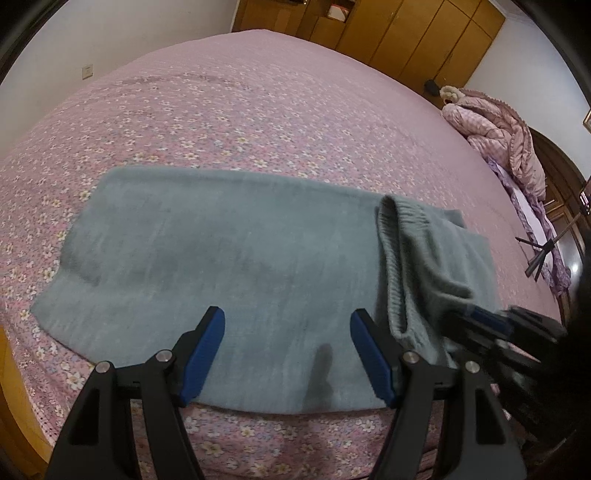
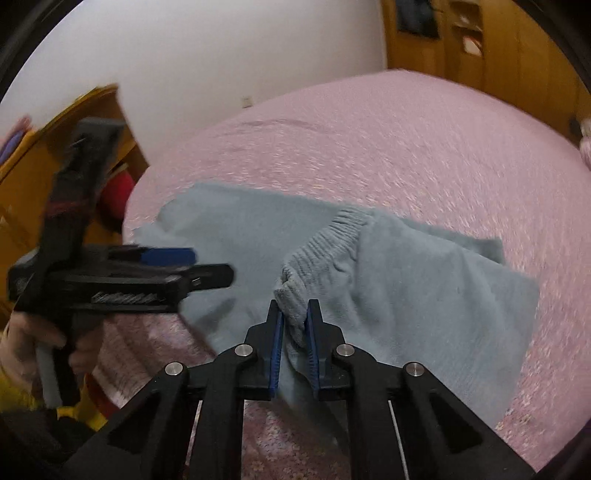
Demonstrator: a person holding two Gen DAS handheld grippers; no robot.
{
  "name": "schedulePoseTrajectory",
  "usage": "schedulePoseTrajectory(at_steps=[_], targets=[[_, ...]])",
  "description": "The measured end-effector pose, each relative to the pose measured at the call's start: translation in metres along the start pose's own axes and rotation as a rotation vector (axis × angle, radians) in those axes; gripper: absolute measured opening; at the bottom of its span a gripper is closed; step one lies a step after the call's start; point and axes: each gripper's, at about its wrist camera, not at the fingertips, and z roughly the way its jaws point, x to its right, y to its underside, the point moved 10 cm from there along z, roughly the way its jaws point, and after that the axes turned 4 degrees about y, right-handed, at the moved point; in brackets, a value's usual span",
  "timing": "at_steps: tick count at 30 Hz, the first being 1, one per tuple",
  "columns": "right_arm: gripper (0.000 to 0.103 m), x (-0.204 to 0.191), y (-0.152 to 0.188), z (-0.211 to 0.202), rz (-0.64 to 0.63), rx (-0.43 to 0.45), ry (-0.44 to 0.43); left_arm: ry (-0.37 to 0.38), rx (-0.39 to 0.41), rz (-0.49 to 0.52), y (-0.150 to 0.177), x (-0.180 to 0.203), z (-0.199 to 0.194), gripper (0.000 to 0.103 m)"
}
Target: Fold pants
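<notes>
Grey-blue fleece pants (image 1: 229, 254) lie flat across the near part of the pink flowered bed (image 1: 240, 122). Their ribbed waistband (image 1: 395, 258) is lifted and folded back at the right end. My left gripper (image 1: 288, 325) hovers open above the near edge of the pants, nothing between its blue pads. In the right wrist view my right gripper (image 2: 295, 314) is shut on the ribbed waistband (image 2: 321, 243), holding that end of the pants (image 2: 424, 295) raised off the bed. The left gripper (image 2: 177, 266) shows there at the left, held by a hand (image 2: 22, 343).
Wooden wardrobes (image 1: 399, 33) stand beyond the far side of the bed. A bunched pink quilt (image 1: 495, 140) lies at the right edge. A wooden bed frame (image 2: 29, 177) and a red object (image 2: 118, 188) sit at the left in the right wrist view.
</notes>
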Motion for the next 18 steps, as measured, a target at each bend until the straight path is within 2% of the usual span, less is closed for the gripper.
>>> schedulePoseTrajectory(at_steps=[3,5,7,9,12,16,18], targets=[[0.014,-0.01,0.011,0.014,-0.014,-0.052,-0.032,0.006,0.0,-0.018,0.0,-0.004,0.001,0.074],[0.019,-0.011,0.025,0.034,0.003,-0.125,-0.042,0.01,-0.001,-0.021,0.001,-0.003,0.001,0.074],[0.021,-0.01,0.032,0.043,0.039,-0.149,-0.073,0.016,-0.003,-0.012,0.002,0.0,0.001,0.074],[0.029,-0.011,0.029,0.038,0.065,-0.136,-0.092,0.036,-0.008,-0.009,0.002,0.006,0.001,0.074],[0.035,-0.007,0.027,0.01,0.075,-0.102,-0.108,0.091,-0.019,-0.01,0.003,0.018,0.002,0.074],[0.037,0.023,0.032,-0.029,0.096,-0.027,-0.018,0.16,-0.027,0.023,0.002,0.045,0.001,0.074],[0.038,0.044,0.039,-0.038,0.131,-0.019,0.044,0.164,-0.031,0.061,0.0,0.056,0.003,0.074]])
